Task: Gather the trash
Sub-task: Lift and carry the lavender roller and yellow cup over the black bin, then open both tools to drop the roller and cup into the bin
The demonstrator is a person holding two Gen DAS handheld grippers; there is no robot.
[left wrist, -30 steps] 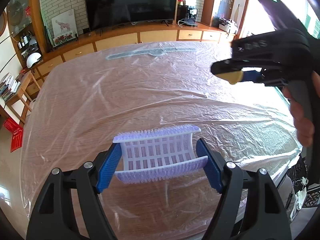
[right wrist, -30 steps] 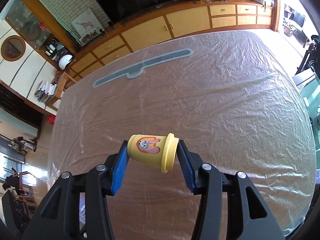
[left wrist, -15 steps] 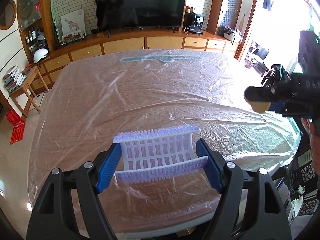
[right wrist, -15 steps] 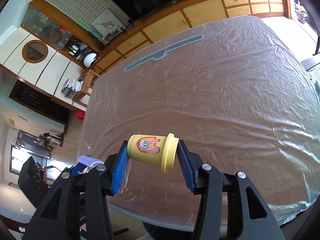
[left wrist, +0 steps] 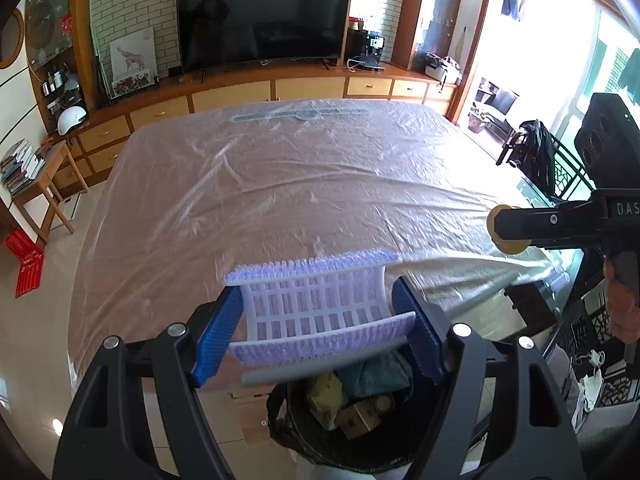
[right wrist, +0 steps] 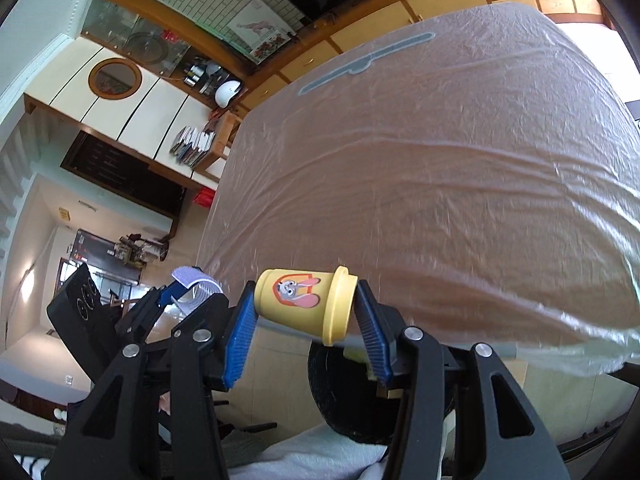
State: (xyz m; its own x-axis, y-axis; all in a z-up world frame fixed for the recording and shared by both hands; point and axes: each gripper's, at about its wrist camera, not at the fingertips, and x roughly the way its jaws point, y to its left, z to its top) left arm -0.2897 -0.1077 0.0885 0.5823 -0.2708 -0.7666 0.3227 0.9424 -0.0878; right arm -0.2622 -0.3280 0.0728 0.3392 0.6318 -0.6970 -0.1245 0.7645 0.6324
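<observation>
My left gripper is shut on a pale purple slotted plastic basket piece, held just past the near table edge. Right below it stands a black-bagged trash bin with paper and cloth scraps inside. My right gripper is shut on a small yellow tub with a rabbit picture, lying sideways between the blue pads, above the dark bin. In the left wrist view the right gripper shows at the right with the tub's yellow end. In the right wrist view the left gripper and its purple piece appear at the left.
A large table under wrinkled clear plastic sheet fills both views. A TV and wooden cabinets line the far wall. A small side table with books and a red item on the floor stand left. A hand grips the right tool.
Both grippers have pulled back from over the table to its near edge, each keeping its object. The trash bin has come into view beneath them. The right gripper swung leftward.
</observation>
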